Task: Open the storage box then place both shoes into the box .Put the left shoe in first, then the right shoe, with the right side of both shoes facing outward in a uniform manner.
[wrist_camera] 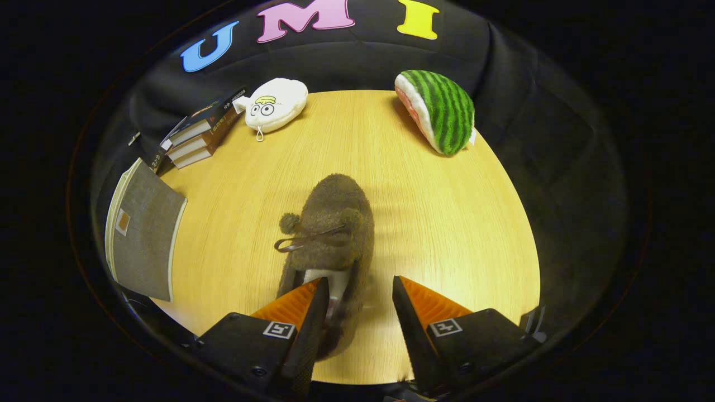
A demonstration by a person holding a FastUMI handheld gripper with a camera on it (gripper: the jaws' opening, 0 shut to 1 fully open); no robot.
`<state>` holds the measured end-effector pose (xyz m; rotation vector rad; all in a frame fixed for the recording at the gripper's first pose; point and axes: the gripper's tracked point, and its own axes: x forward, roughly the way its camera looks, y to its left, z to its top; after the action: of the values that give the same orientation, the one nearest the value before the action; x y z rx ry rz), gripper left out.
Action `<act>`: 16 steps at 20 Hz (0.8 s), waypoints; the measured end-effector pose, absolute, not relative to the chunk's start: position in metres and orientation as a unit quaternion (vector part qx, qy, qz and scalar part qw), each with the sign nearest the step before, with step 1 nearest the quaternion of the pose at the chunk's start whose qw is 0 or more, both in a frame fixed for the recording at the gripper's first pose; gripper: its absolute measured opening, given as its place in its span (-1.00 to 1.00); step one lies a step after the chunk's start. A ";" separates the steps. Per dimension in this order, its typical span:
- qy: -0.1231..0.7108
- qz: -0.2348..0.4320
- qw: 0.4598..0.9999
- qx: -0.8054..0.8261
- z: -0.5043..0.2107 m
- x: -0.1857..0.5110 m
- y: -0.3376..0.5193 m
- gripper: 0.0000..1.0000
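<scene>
1 fuzzy brown slipper (pixel 334 234) lies on the light wood table (pixel 447 223), toe pointing away from the gripper (pixel 357 293), heel end toward it. Brown ribbon bow with 2 pompoms on top of the shoe; pale lining shows at the opening.

Gripper fingers are spread moderately wide, not clamped on anything. The left finger (pixel 304 312) sits over the slipper's opening at the heel, looks to be touching or just inside the rim; can't tell for sure. The right finger sits off the shoe, over bare table, just beside the slipper's right edge. The heel part lies in the gap between the fingers, blurred there.

Each finger mount carries 1 small square black-and-white marker tag, no readable text.

Off to the left of the slipper: a grey fabric-covered flat panel (pixel 142 234) with a small orange-and-white label patch, writing too small to read. Could be the storage box's lid or side; can't tell.

Beyond it, a stack of 3 books (pixel 198 137) at the far left corner, spine print unreadable.

Far side of the table: white plush toy (pixel 275 104) with cartoon eyes and a yellow mark, just beside the books. Watermelon-slice plush (pixel 438 110) at the far right, well apart from the slipper.
</scene>
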<state>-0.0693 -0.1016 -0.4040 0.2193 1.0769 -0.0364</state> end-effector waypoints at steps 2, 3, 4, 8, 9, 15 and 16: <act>0.496 -0.030 0.861 0.107 -0.409 -0.052 -0.106 0.36; 0.487 -0.037 0.866 0.109 -0.410 -0.044 -0.106 0.35; 0.478 -0.043 0.871 0.103 -0.411 -0.037 -0.109 0.23; 0.473 -0.056 0.875 0.082 -0.414 -0.033 -0.109 -0.80; 0.475 -0.052 0.874 0.089 -0.409 -0.035 -0.104 -0.88; 0.440 -0.063 0.887 0.122 -0.334 -0.036 -0.089 -0.89; 0.435 -0.063 0.889 0.129 -0.317 -0.034 -0.083 -0.89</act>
<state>-0.0341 -0.0831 -0.3174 0.2675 0.9039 -0.1315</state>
